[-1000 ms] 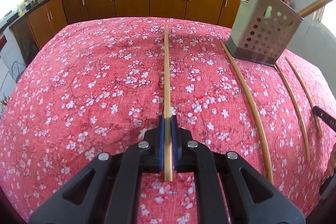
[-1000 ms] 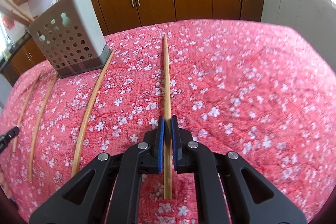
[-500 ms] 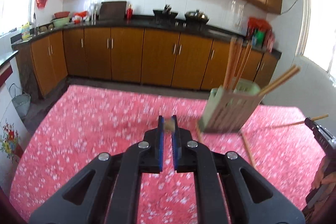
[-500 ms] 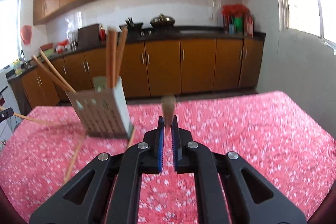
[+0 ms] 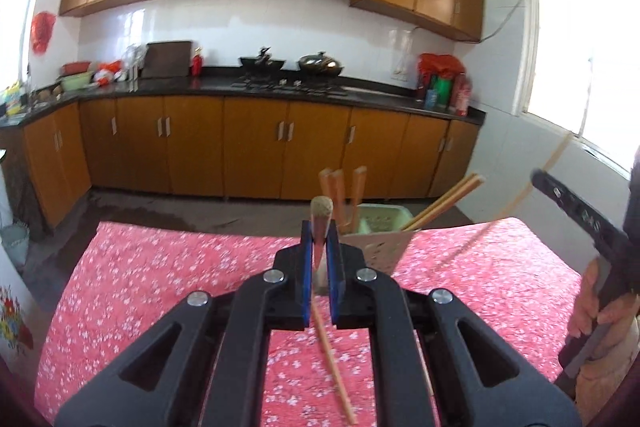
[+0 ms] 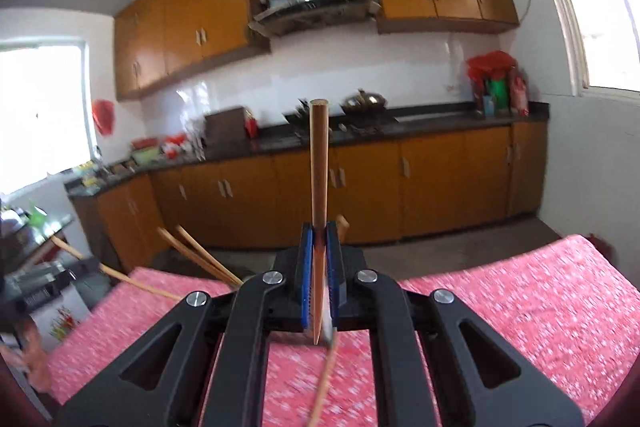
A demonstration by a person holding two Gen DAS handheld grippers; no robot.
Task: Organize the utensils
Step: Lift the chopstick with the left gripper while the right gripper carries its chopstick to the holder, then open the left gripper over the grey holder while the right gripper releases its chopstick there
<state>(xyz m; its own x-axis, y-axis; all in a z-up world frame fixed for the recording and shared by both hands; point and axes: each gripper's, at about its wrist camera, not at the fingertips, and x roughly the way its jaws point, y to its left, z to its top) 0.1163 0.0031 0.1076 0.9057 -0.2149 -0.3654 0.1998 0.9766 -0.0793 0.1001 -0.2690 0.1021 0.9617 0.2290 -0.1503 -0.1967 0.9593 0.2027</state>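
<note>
My left gripper point(image 5: 320, 251) is shut on a wooden chopstick point(image 5: 321, 211), held pointing up and forward above the red floral tablecloth point(image 5: 160, 275). Just beyond it stands the perforated utensil holder point(image 5: 380, 239) with several chopsticks in it. My right gripper point(image 6: 320, 259) is shut on another wooden chopstick point(image 6: 319, 163), lifted upright. The holder is mostly hidden behind the right gripper; two chopsticks point(image 6: 196, 255) lean out of it to the left. The right gripper also shows at the right edge of the left wrist view point(image 5: 576, 211).
Loose chopsticks lie on the cloth under each gripper point(image 5: 334, 367) point(image 6: 324, 383). The kitchen counter with woks point(image 5: 292, 63) and brown cabinets point(image 5: 256, 147) runs along the far wall. A window point(image 5: 580, 59) is at the right.
Both grippers have risen from the table and tilted up, each carrying its chopstick. The views went from looking down at the cloth to looking across the kitchen.
</note>
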